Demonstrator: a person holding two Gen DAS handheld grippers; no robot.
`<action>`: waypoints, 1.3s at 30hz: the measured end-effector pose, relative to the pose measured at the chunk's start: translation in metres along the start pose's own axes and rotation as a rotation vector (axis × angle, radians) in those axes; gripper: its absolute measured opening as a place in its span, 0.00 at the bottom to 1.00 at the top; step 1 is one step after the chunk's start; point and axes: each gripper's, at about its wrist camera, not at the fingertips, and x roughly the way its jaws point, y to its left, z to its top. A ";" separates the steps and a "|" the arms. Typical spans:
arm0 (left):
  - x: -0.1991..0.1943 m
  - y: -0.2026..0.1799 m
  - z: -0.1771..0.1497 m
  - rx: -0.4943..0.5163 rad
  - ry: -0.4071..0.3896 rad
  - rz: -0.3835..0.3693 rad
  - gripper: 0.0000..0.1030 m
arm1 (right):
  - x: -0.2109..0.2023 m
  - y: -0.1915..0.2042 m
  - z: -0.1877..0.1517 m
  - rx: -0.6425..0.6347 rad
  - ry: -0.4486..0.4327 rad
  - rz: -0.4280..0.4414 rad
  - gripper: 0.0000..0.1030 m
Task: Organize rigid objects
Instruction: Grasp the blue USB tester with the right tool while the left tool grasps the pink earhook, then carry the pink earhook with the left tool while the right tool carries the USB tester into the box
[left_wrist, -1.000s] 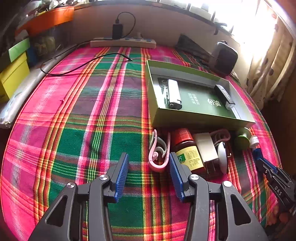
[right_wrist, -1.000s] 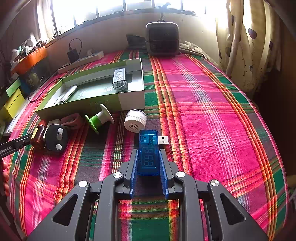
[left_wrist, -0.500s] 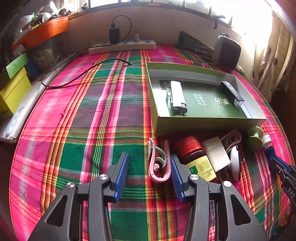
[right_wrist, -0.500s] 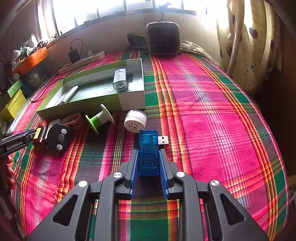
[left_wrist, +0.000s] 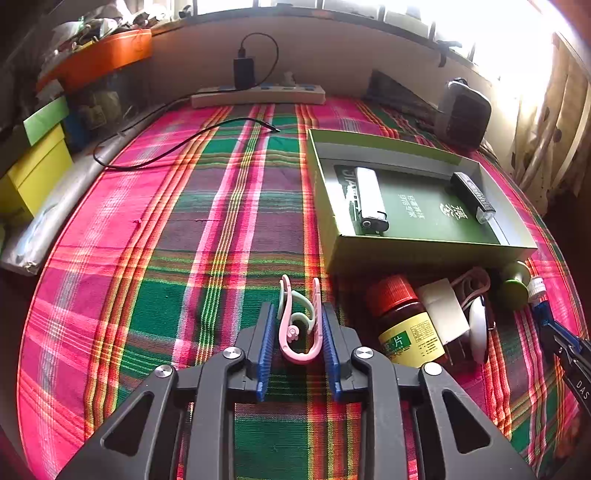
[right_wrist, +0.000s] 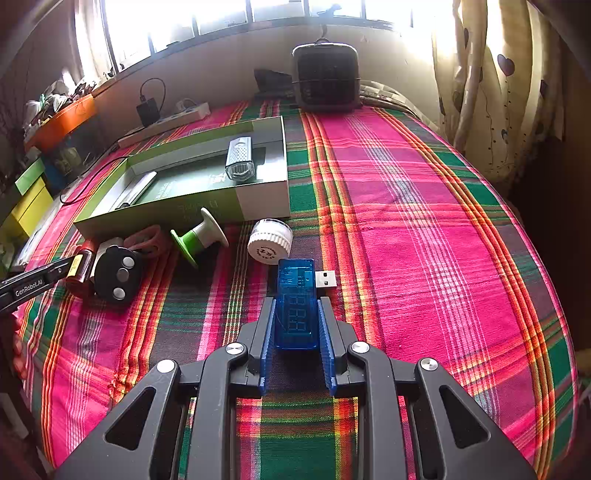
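On the plaid cloth lies a pink clip (left_wrist: 297, 355) between the blue pads of my left gripper (left_wrist: 298, 310); its jaws are closing and the pads touch the clip's sides. My right gripper (right_wrist: 295, 302) is shut on a blue USB meter (right_wrist: 296, 280) that rests on the cloth. The green box (left_wrist: 424, 254) holds a white lighter (left_wrist: 369, 195) and a black and silver light (left_wrist: 472, 195). In front of the box lie a red-capped bottle (left_wrist: 402, 321), a black remote (right_wrist: 118, 273), a green spool (right_wrist: 199, 240) and a white cap (right_wrist: 269, 242).
A power strip (left_wrist: 258, 96) with a charger and a black cable (left_wrist: 177, 147) lie at the back. A dark fan unit (right_wrist: 327, 77) stands by the window. Yellow and green boxes (left_wrist: 33, 173) sit at the left edge, a curtain (right_wrist: 498, 92) hangs at the right.
The left gripper's jaws have closed from wide apart onto the pink clip, which now stands between the pads. The right gripper and the USB meter have not moved.
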 end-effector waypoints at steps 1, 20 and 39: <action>0.000 0.001 0.000 -0.002 -0.001 -0.002 0.21 | 0.000 0.000 0.000 -0.001 0.000 -0.001 0.22; -0.001 0.002 -0.001 -0.015 -0.005 -0.010 0.21 | 0.000 0.000 0.000 -0.001 0.000 -0.002 0.22; -0.010 -0.002 -0.002 -0.021 -0.025 -0.014 0.21 | -0.006 -0.001 -0.001 -0.005 -0.019 -0.005 0.22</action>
